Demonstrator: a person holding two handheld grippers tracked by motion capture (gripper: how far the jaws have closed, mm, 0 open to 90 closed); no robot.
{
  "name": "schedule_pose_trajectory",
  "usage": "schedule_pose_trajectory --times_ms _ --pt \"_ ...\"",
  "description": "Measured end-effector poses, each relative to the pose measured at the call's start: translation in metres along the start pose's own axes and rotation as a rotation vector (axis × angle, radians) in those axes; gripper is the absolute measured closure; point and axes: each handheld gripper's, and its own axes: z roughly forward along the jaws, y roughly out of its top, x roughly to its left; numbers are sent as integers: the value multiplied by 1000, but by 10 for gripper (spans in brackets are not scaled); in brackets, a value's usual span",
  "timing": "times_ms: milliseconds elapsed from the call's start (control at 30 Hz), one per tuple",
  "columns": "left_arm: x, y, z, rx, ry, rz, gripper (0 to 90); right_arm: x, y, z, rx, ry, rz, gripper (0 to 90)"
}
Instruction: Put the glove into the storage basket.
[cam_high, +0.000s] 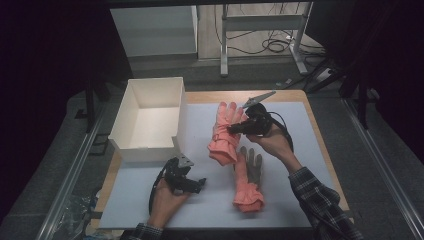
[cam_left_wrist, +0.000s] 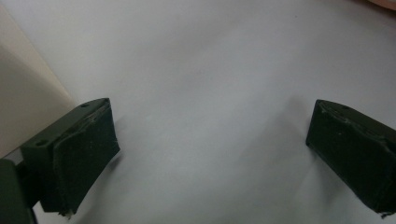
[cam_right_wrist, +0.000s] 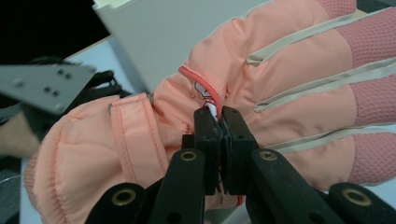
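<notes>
Right gripper (cam_right_wrist: 219, 122) is clamped on the padded salmon-pink ski glove (cam_high: 223, 134); left gripper (cam_left_wrist: 210, 149) gapes empty. Carry the glove clear over the white open box's (cam_high: 131, 109) rim before letting go.

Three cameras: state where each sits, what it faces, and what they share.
High view: above the person's side, looking forward and down on the table; both forearms and tools show.
Left gripper view: rides the left tool, facing bare table; jaws apart.
Right gripper view: rides the right tool, jaws pinching the held glove.
Shared: held glove, white box.
</notes>
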Motion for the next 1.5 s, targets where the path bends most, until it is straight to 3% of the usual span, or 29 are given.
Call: schedule_pose_trajectory --times_ms 400,667,833,1033,1267,1367,1500 --pt "0 0 0 0 0 1 15 21 -40 -38 22 17 -20 862" --pt "0 0 0 0 -2 -3 15 41 -77 -56 54 62 -34 862" --pt "0 0 0 -1 -2 -1 15 43 -91 -53 81 71 -42 862" --pt "0 0 0 -1 -1 -1 15 38 -98 -37 108 88 -72 858" --pt "0 0 0 -1 0 1 15 37 -102 -23 150 47 -123 843" --pt "0 0 0 -1 -1 -2 15 37 -108 -16 158 46 -119 792" --pt "0 0 0 -1 -1 -2 15 35 -112 -18 118 43 -107 687"
